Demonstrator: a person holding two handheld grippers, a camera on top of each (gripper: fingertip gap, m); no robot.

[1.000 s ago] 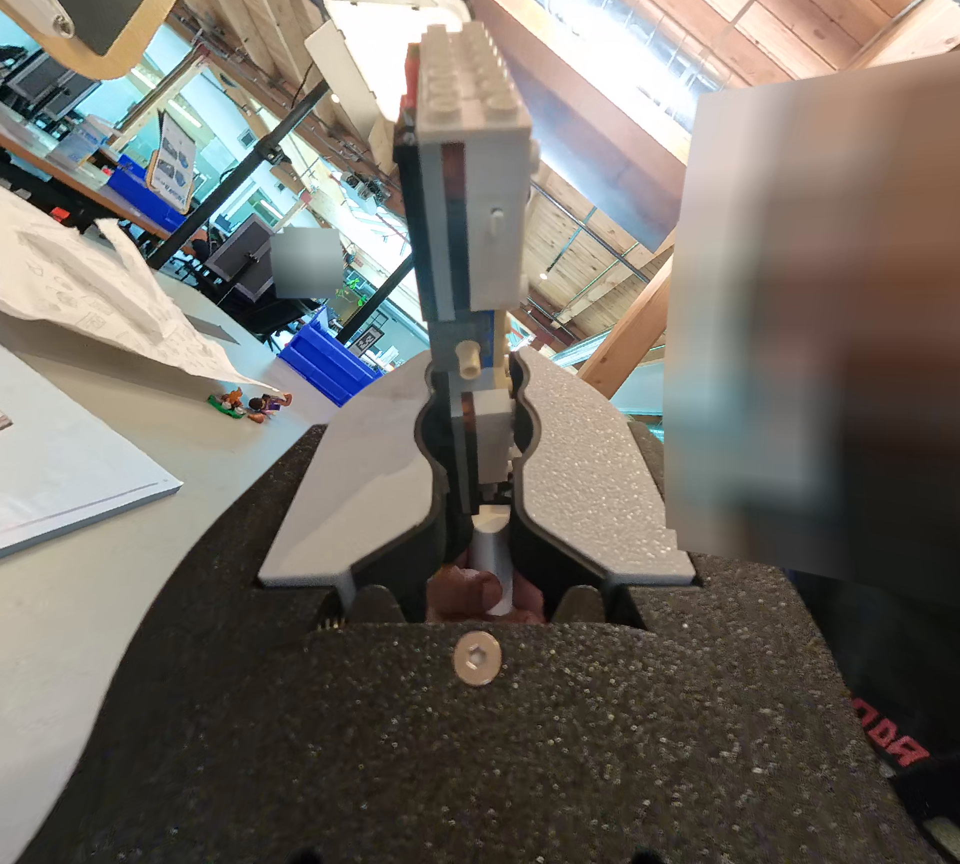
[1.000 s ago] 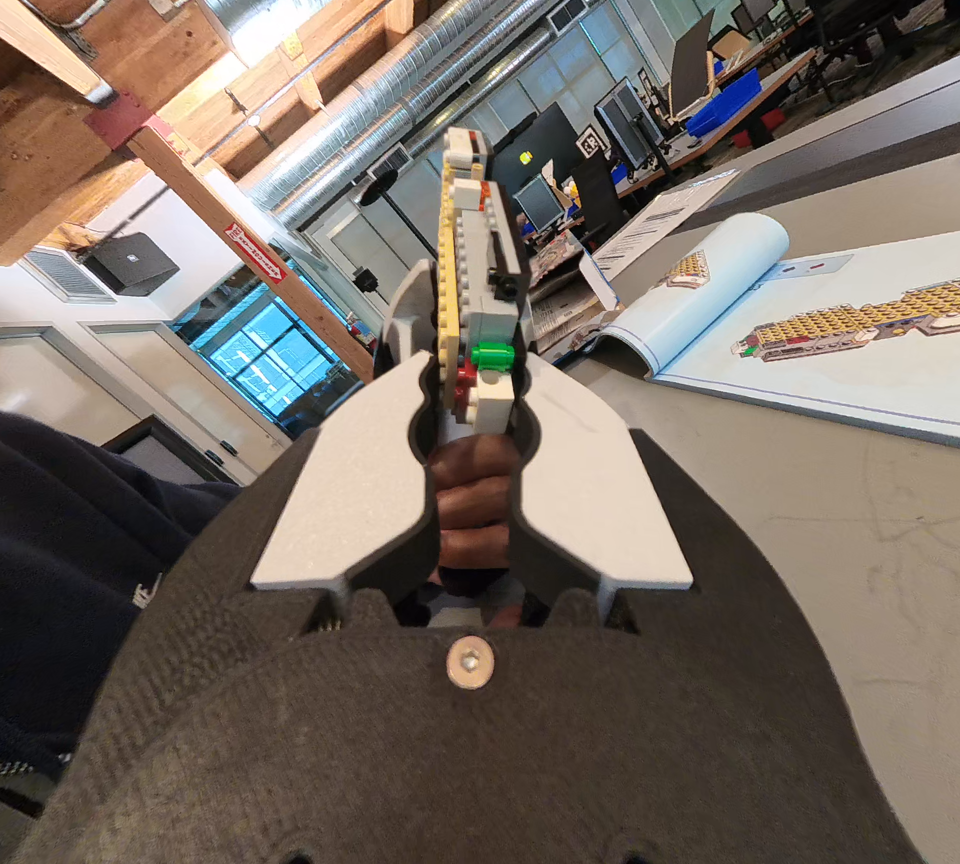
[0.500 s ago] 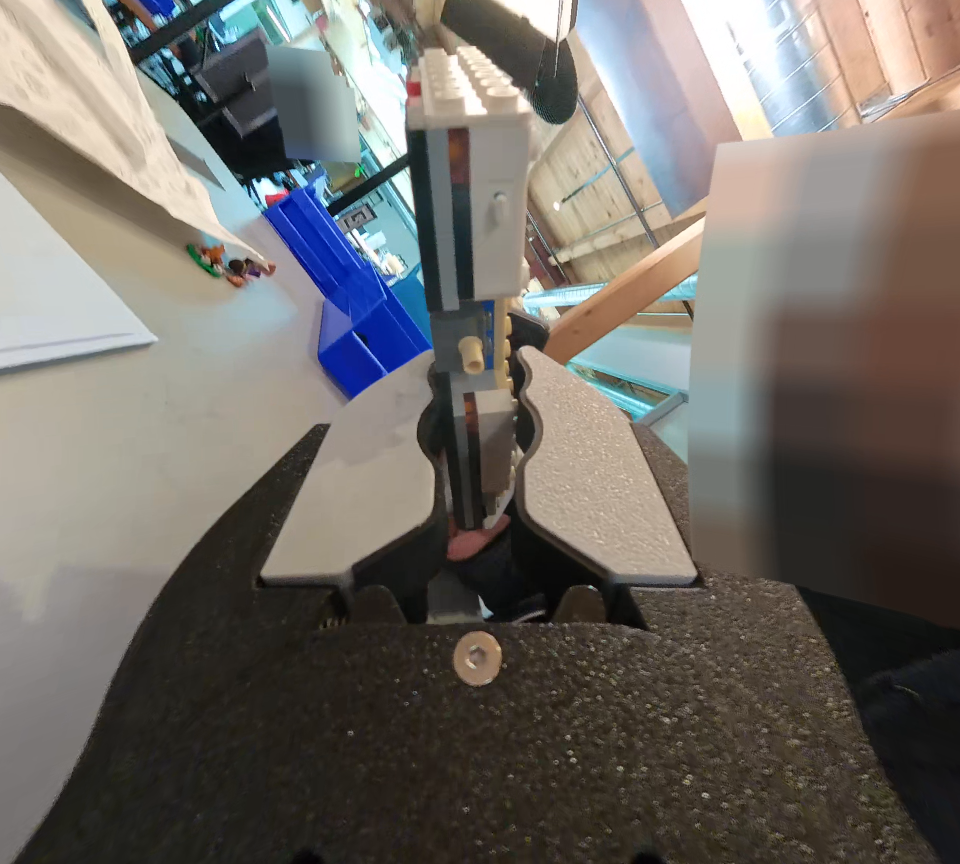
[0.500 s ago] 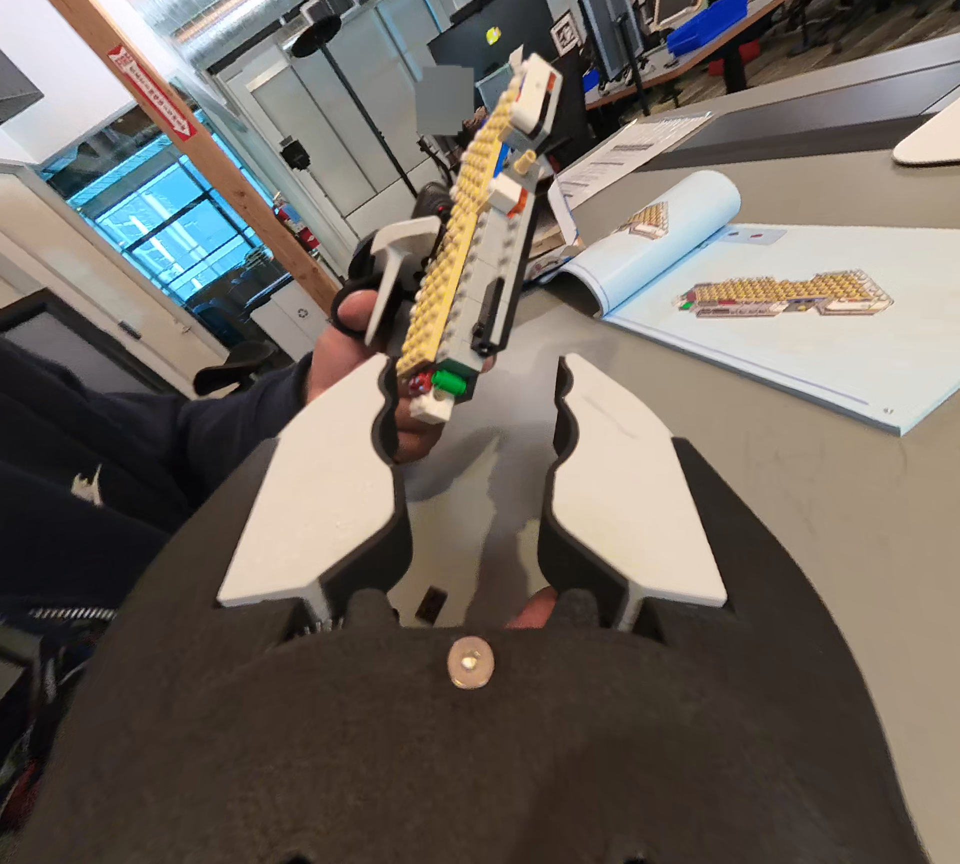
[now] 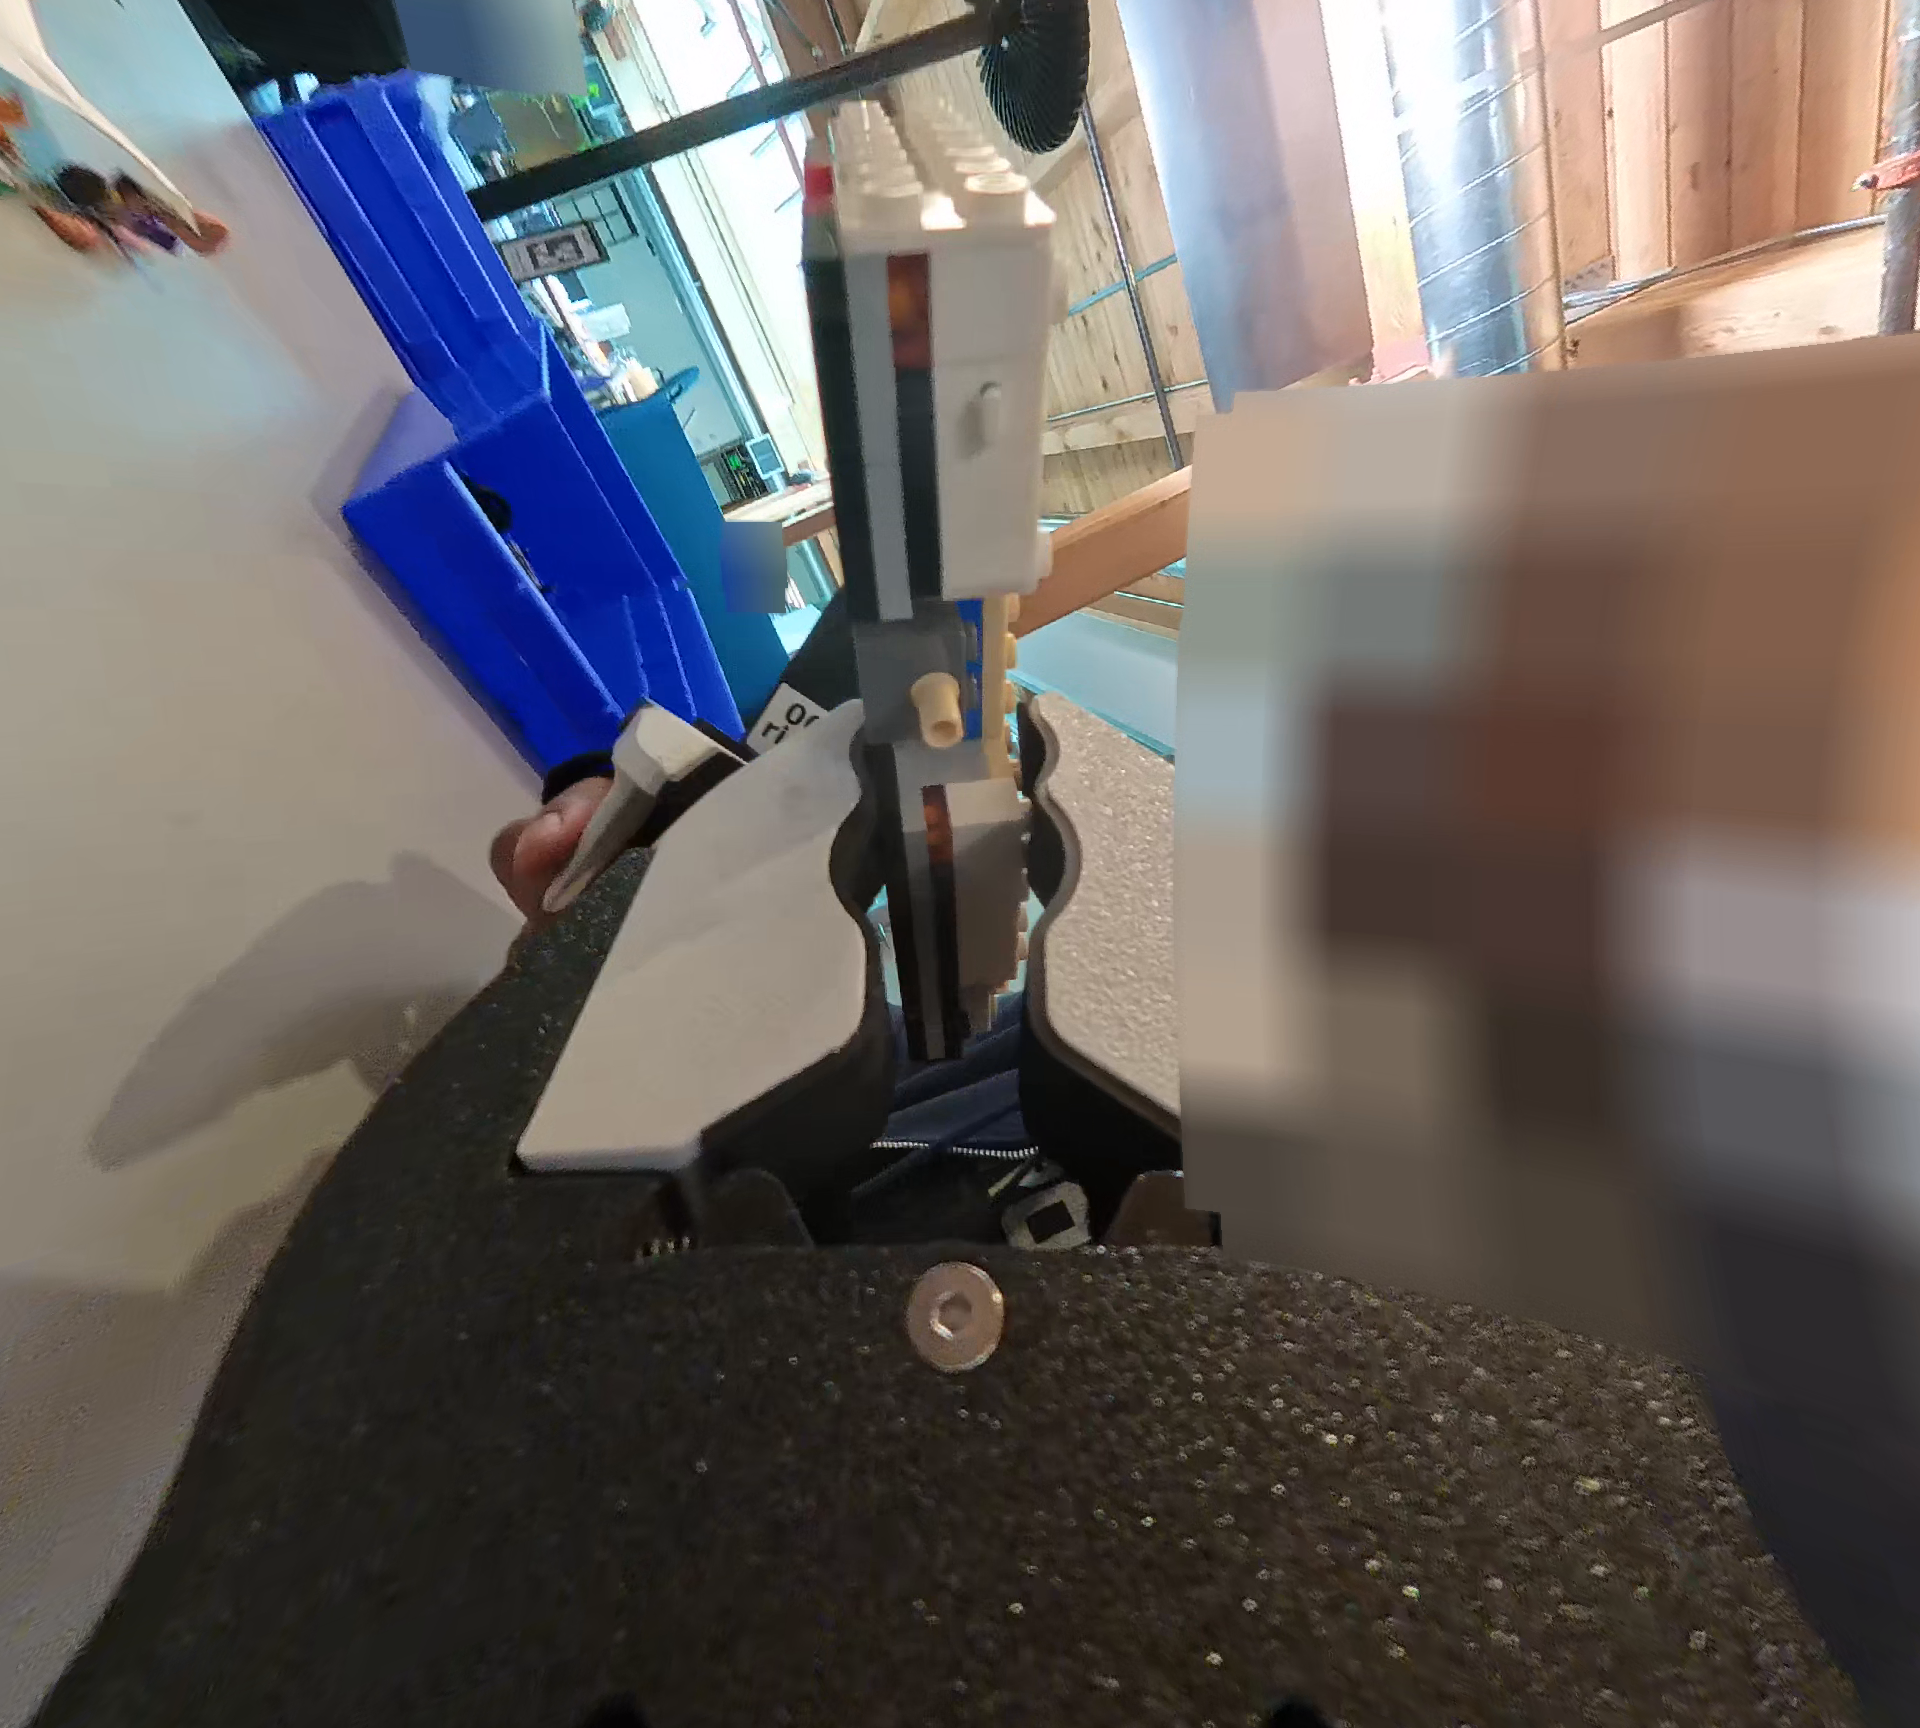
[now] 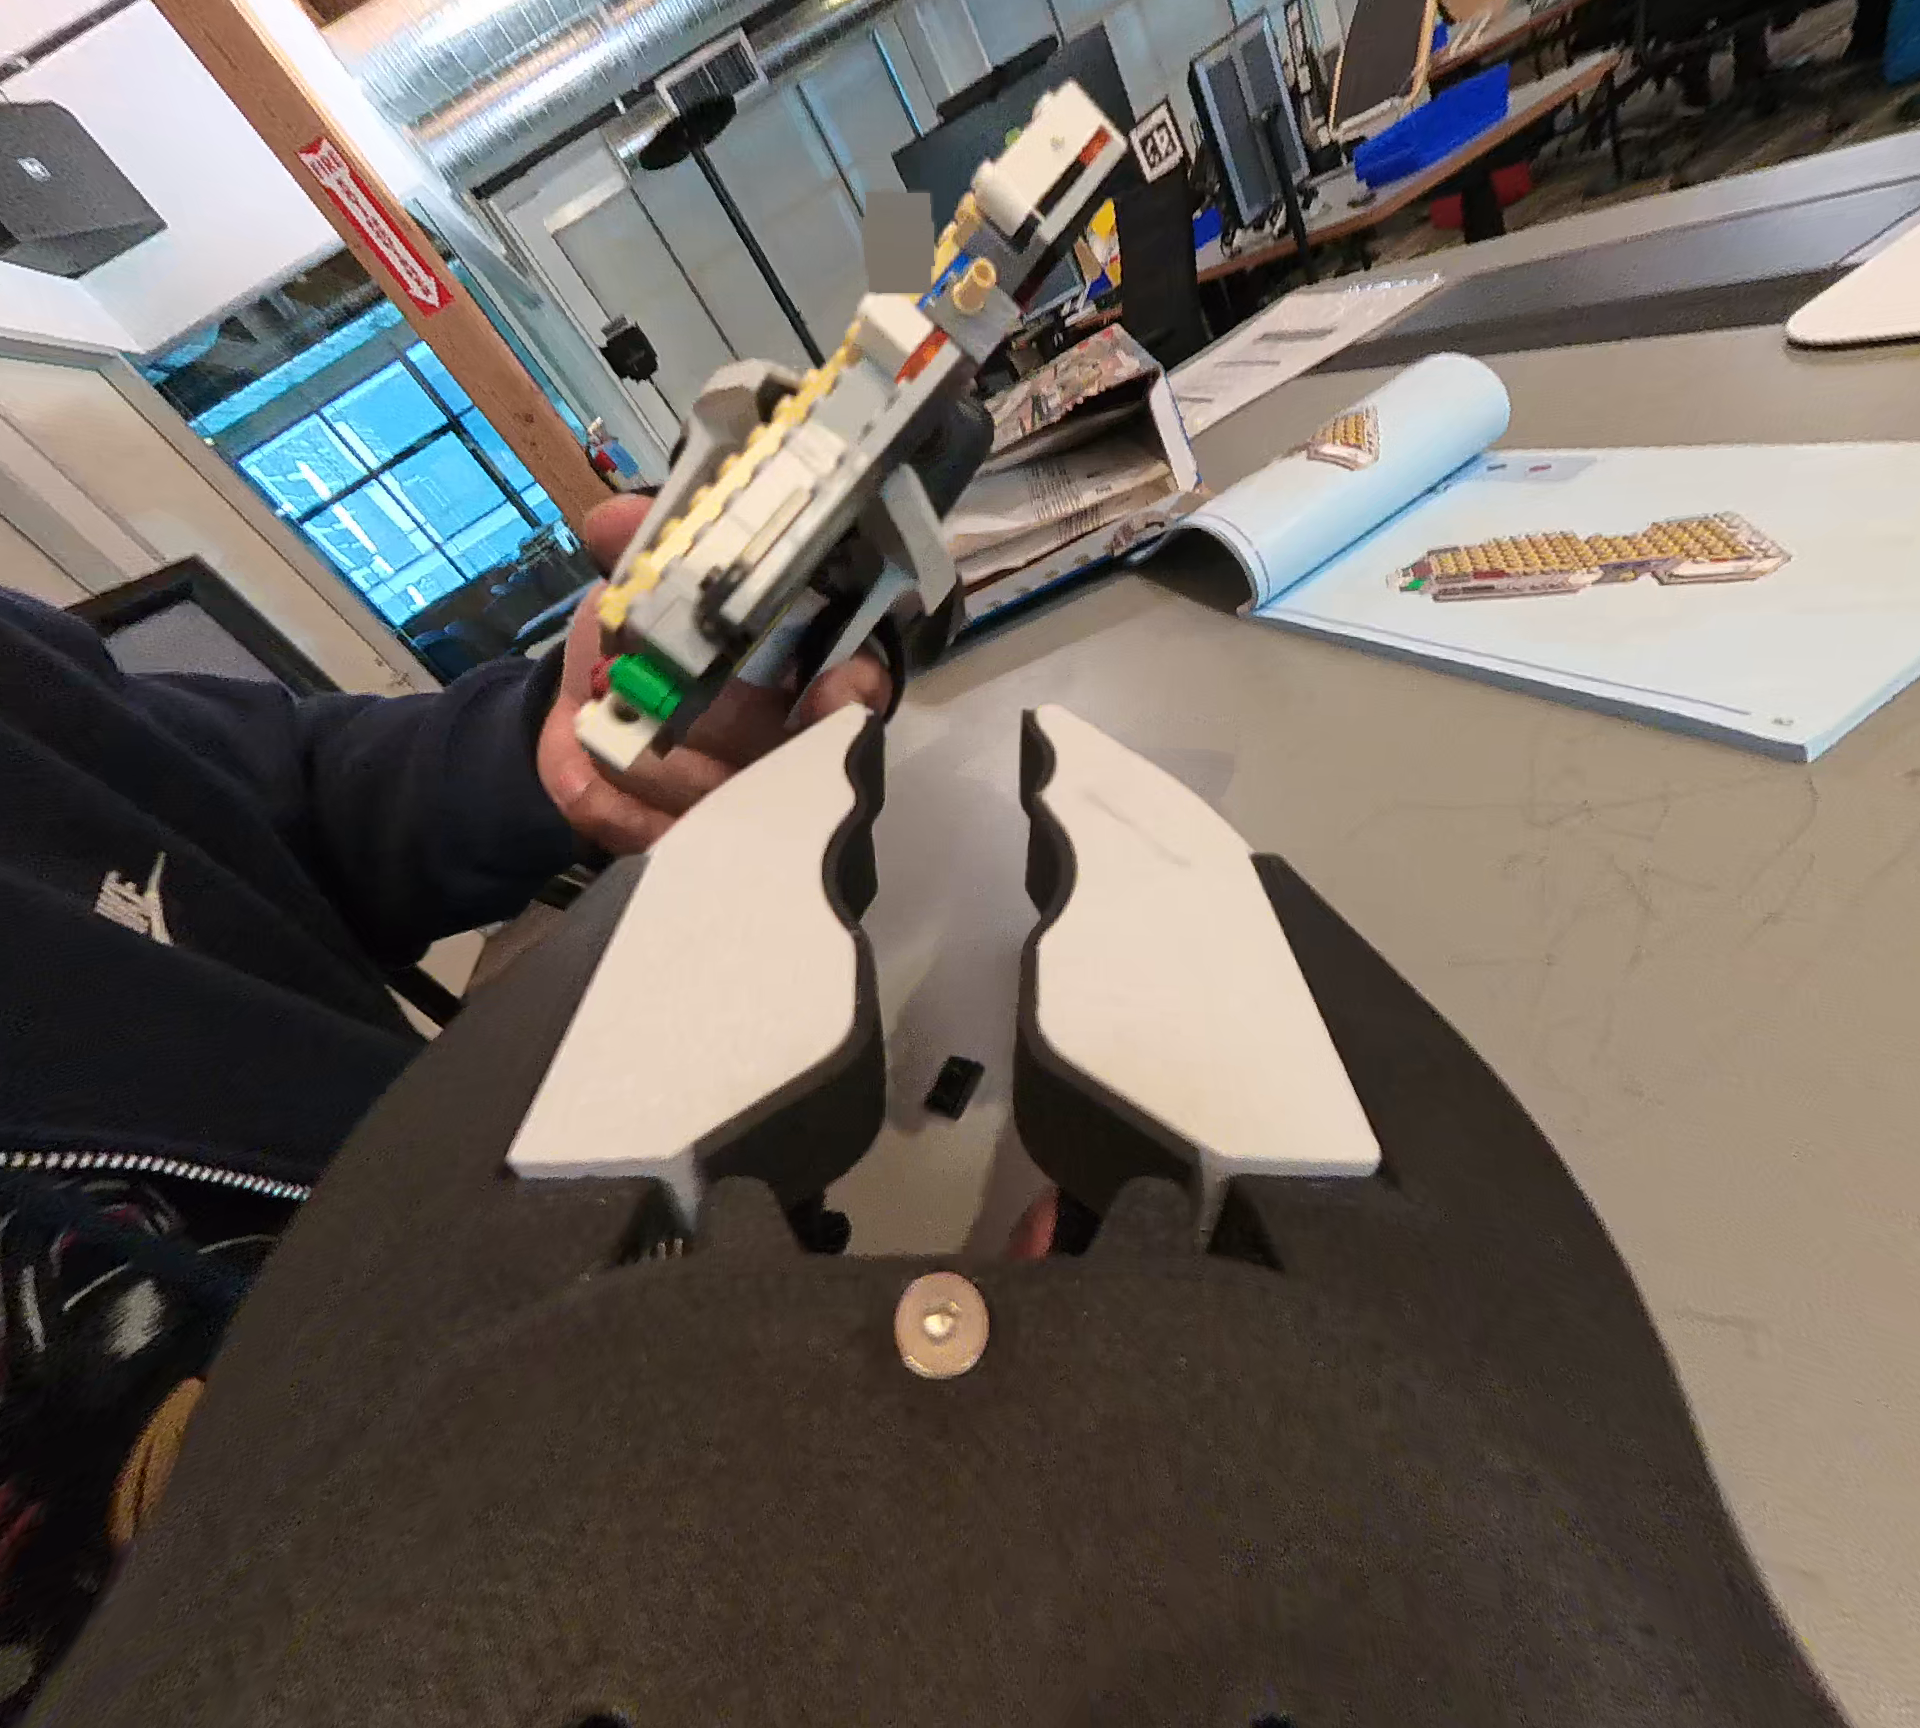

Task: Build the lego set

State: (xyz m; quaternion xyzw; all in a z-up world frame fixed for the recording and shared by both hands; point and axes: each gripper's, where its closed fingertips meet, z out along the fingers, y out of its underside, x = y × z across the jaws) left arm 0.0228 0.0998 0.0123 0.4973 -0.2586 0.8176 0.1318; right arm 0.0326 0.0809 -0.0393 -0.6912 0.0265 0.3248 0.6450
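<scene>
Nearest to us in the right wrist view, the right tongs stand parted with only bare grey surface showing between their pale fingers; nothing is in their grip. They point level and slightly down over the surface, with open room ahead and to the right of them.

Just beyond their left fingertip, a hand in a dark sleeve holds the left tongs, which are clamped on a brick model of white, grey and tan pieces with a green stud at its near end. The model tilts up and away to the right, clear of the surface.

In the left wrist view the same brick model rises straight out between the two pads, which press its lower grey section from both sides. That view is tipped steeply and blurred, so we can only roughly place the blue bins behind it.

Farther right on the surface lies an open instruction booklet, well apart from both tongs, with a box of papers behind the model. The surface's far edge runs beyond the booklet.
</scene>
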